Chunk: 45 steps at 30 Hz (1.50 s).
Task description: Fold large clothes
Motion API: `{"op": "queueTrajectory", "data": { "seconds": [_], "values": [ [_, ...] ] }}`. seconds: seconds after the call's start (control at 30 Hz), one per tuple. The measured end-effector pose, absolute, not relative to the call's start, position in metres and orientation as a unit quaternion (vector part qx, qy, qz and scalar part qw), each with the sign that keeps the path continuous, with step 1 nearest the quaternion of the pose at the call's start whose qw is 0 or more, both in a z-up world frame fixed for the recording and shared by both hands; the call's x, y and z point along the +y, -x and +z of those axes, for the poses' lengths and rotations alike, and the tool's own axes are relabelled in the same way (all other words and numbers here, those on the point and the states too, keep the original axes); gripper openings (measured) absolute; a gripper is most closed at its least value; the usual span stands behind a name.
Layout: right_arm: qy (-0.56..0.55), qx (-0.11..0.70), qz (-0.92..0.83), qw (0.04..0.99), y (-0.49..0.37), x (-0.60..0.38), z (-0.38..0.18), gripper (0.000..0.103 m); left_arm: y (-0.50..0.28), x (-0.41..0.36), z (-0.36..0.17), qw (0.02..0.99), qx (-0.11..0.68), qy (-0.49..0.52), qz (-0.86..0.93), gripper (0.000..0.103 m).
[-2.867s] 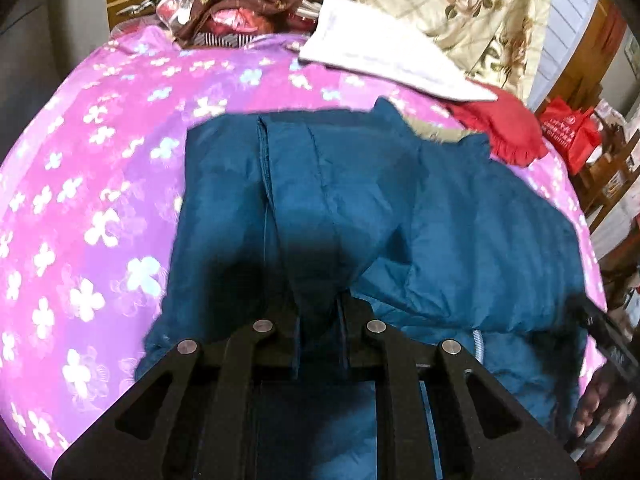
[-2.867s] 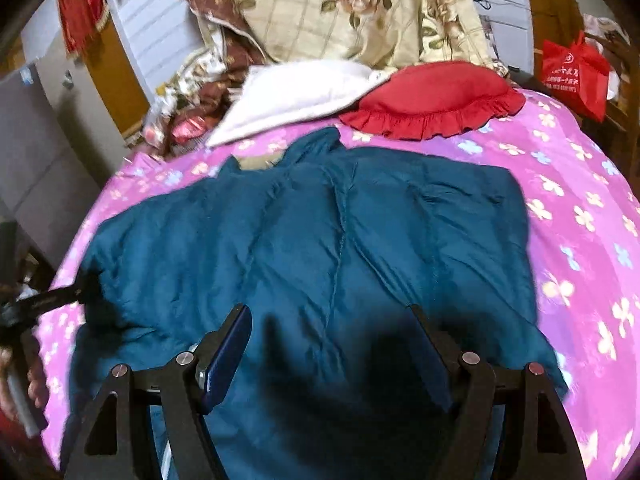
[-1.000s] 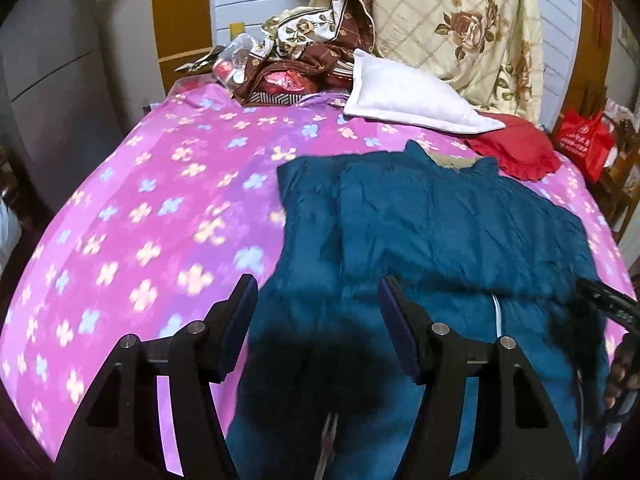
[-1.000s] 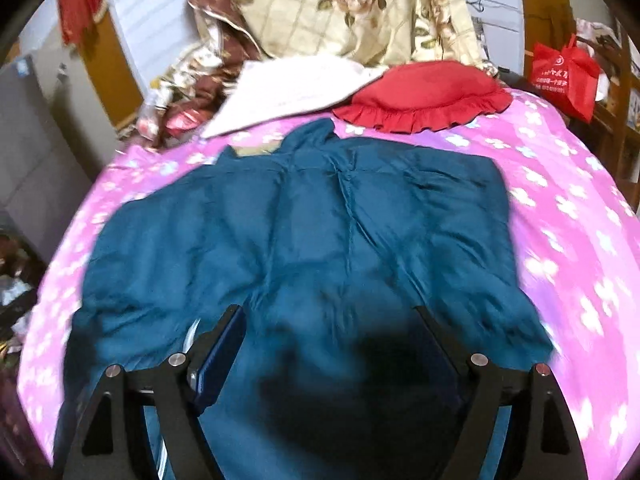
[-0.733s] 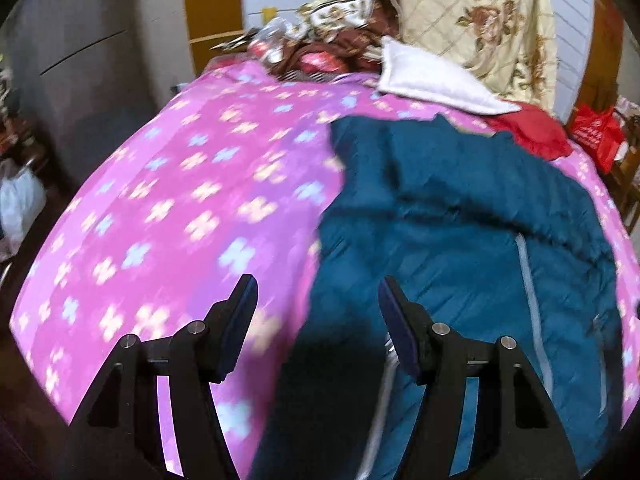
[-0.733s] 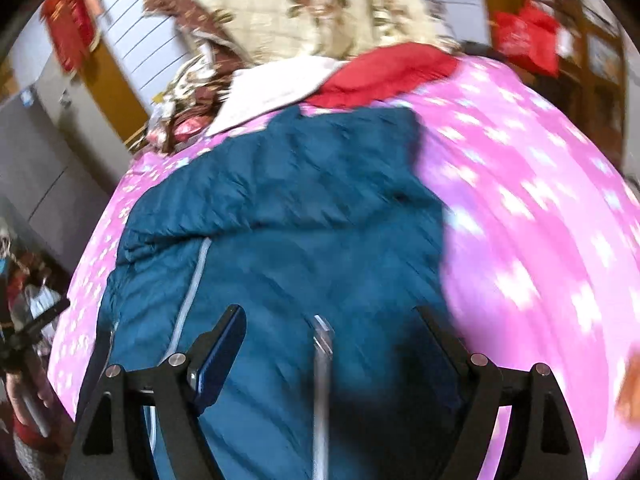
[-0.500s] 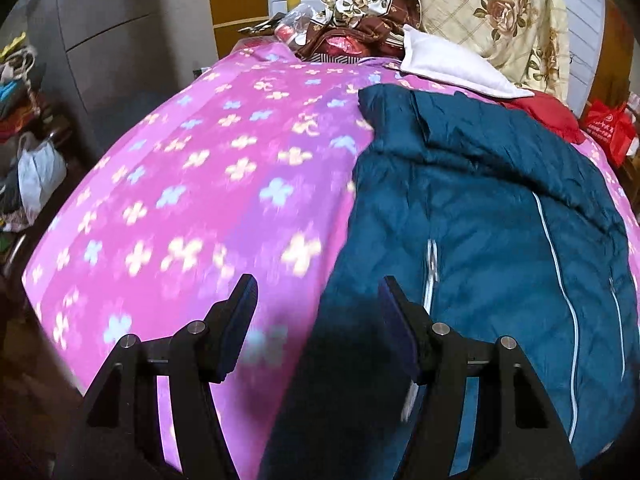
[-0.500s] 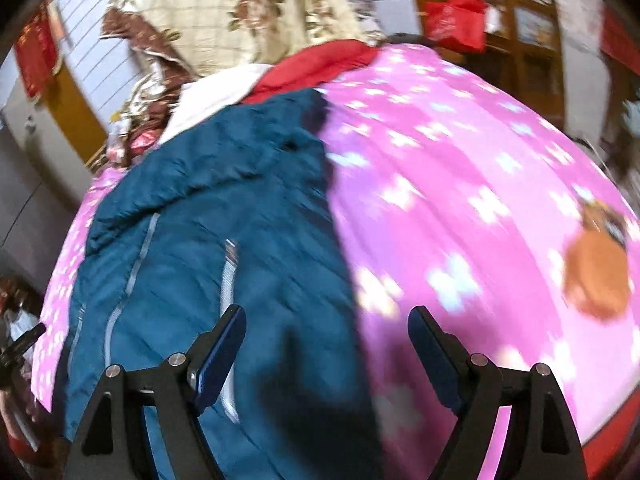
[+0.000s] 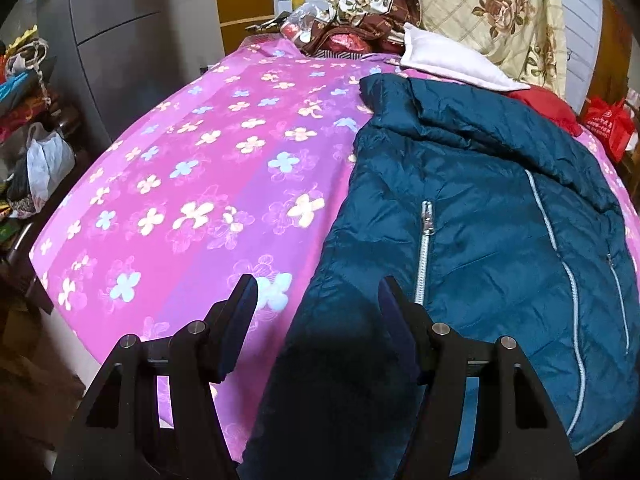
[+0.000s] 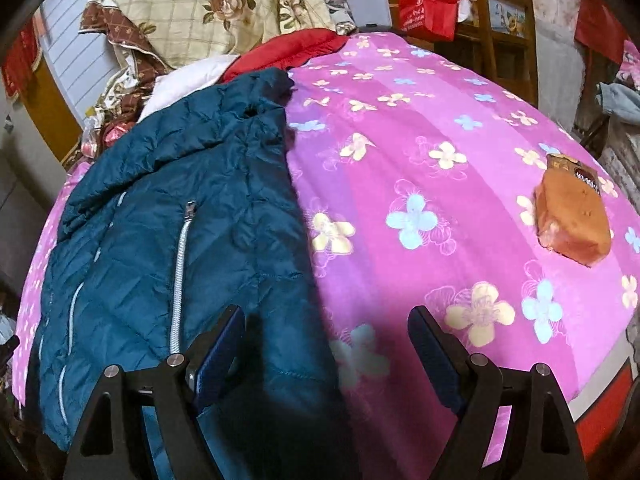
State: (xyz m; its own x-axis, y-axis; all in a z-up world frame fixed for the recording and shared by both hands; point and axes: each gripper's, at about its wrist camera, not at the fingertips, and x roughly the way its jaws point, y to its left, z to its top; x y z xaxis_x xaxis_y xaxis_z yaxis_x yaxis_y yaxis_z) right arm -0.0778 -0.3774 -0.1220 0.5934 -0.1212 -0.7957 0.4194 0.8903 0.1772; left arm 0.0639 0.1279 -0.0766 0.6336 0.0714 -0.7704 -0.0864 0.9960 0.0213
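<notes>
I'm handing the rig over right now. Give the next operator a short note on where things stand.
Left gripper: open, empty, over the jacket's left edge.
Right gripper: open, empty, over its right edge.
Blue jacket lies zipper-side up on the pink floral bedspread, collar toward the pillows.
Done: jacket folded narrow lengthwise.
Left: probably fold it across; hem is out of view.
</notes>
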Motion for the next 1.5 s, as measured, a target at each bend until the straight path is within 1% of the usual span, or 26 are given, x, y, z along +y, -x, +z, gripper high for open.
{"op": "queueTrajectory", "data": {
  "seconds": [0.3, 0.53, 0.67, 0.83, 0.93, 1.4, 1.5],
  "values": [
    [-0.208, 0.432, -0.16, 0.863, 0.069, -0.402, -0.13, 0.082, -0.077, 0.148, -0.104, 0.886, 0.461, 0.026, 0.048, 0.063],
    [-0.228, 0.434, -0.144, 0.859, 0.064, -0.413, -0.131, 0.082, -0.092, 0.181, -0.113, 0.865, 0.49, 0.104, -0.022, 0.063],
    [-0.224, 0.437, -0.14, 0.86, 0.062, -0.413, -0.131, 0.082, -0.097, 0.187, -0.117, 0.855, 0.503, 0.115, -0.049, 0.063],
    [-0.239, 0.436, -0.112, 0.86, 0.062, -0.411, -0.131, 0.082, -0.095, 0.197, -0.124, 0.833, 0.51, 0.186, -0.108, 0.063],
    [-0.253, 0.437, -0.086, 0.859, 0.062, -0.407, -0.131, 0.082, -0.091, 0.195, -0.125, 0.822, 0.511, 0.212, -0.136, 0.063],
    [-0.188, 0.465, -0.042, 0.864, 0.078, -0.361, -0.133, 0.082, -0.05, 0.173, -0.126, 0.815, 0.503, 0.215, -0.19, 0.063],
    [-0.187, 0.466, -0.024, 0.864, 0.082, -0.355, -0.133, 0.083, -0.045, 0.17, -0.128, 0.809, 0.497, 0.231, -0.211, 0.063]
  ]
}}
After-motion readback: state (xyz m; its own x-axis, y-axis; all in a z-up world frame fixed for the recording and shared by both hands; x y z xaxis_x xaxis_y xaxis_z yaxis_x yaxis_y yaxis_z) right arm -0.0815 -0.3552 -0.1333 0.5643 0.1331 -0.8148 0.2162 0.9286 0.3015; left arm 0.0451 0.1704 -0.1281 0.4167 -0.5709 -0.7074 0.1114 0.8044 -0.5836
